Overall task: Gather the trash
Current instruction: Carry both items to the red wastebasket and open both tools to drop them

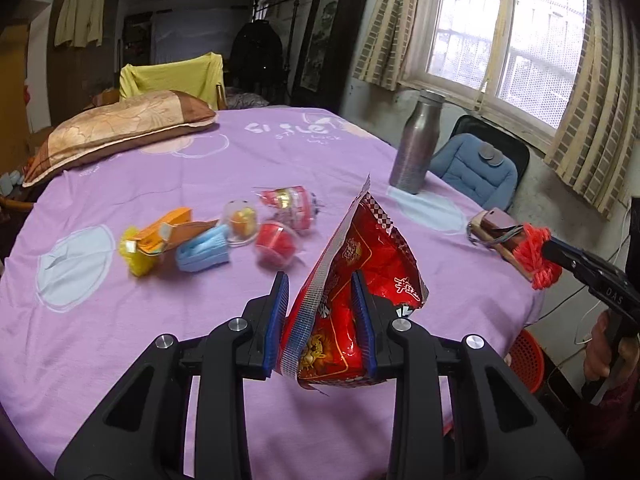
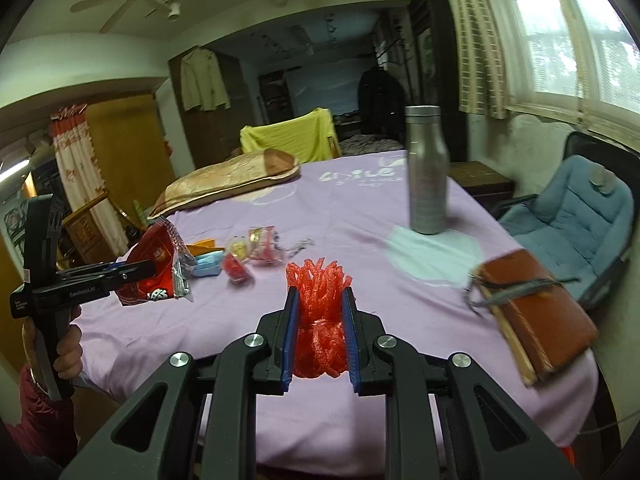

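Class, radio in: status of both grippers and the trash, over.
Left gripper shut on red snack bag. Right gripper shut on red mesh bundle. More trash on purple cloth. Nothing blocking.

hand-held gripper [image 1: 322,280]: black frame | blue ribbed pads | silver screws | sleeve [image 2: 36,416]: red

Snack bag [image 1: 356,264]: glossy red foil-plastic, crinkled, silvery inside. Net bundle [image 2: 320,300]: shiny red plastic mesh. Bottle [image 1: 416,144]: brushed metal, matt grey. Desk [image 1: 120,340] cover: soft matt lilac cloth, lightly creased. Notebook [image 2: 536,312]: smooth brown leather-like cover. Pillow [image 1: 120,132]: satiny cloth. Cups [image 1: 276,240]: clear glossy plastic. Fingers [image 1: 282,300]: ribbed blue pads on matt black plastic.
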`<state>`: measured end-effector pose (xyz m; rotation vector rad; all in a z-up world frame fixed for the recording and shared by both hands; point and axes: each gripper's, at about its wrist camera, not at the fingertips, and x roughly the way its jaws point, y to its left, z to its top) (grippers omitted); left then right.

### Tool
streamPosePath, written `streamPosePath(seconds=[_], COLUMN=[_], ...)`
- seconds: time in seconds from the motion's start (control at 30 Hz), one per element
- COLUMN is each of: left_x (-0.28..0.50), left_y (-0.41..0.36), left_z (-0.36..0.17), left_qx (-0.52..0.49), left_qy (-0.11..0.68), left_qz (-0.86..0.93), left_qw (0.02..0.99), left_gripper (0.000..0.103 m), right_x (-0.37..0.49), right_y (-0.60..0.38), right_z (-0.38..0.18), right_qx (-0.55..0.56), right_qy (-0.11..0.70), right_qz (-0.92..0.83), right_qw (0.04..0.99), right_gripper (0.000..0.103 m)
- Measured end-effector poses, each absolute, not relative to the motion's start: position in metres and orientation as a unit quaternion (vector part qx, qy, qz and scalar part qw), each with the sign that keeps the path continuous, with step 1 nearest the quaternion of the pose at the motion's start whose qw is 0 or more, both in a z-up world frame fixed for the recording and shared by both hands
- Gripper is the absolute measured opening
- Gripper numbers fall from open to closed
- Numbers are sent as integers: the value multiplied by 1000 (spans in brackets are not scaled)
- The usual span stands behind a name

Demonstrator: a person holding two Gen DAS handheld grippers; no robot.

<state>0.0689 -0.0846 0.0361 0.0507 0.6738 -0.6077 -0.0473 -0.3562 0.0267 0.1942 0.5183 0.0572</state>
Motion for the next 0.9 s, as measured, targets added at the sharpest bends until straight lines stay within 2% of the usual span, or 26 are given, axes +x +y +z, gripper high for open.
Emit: streamPosePath(seconds=[0.37, 0.47, 0.6, 0.67, 0.7, 0.73, 0.77, 0.9], left_x=[37, 30, 24, 21, 19, 16, 14, 2], left_y=[-147, -167, -194, -208, -216, -223, -229, -260], left_z=[45, 46, 44, 42, 41, 40, 40, 38], left_qx=[51, 56, 68, 77, 83, 88, 92, 113], left_qy=[310, 308, 311, 313, 314, 315, 315, 316], left_qz=[-350, -368, -389, -397, -402, -407, -412, -436], left_qw=[883, 876, 864, 859, 856, 853, 850, 835], left_gripper=[33, 33, 33, 33, 33, 33, 33, 33], right_x=[-143, -172, -196, -198, -196, -195, -192, -202], right_y=[-431, -459, -502, -520, -526, -535, -543, -558], right_z=[18, 1, -52, -83, -94, -111, -129, -145], right_qx=[116, 124, 163, 181, 186, 193, 203, 231], right_qy=[245, 264, 320, 350, 361, 379, 396, 404], right_qz=[-80, -131, -189, -202, -208, -217, -224, -223], right_qw=[959, 948, 914, 897, 890, 879, 867, 856], right_gripper=[21, 21, 22, 26, 33, 48, 51, 51])
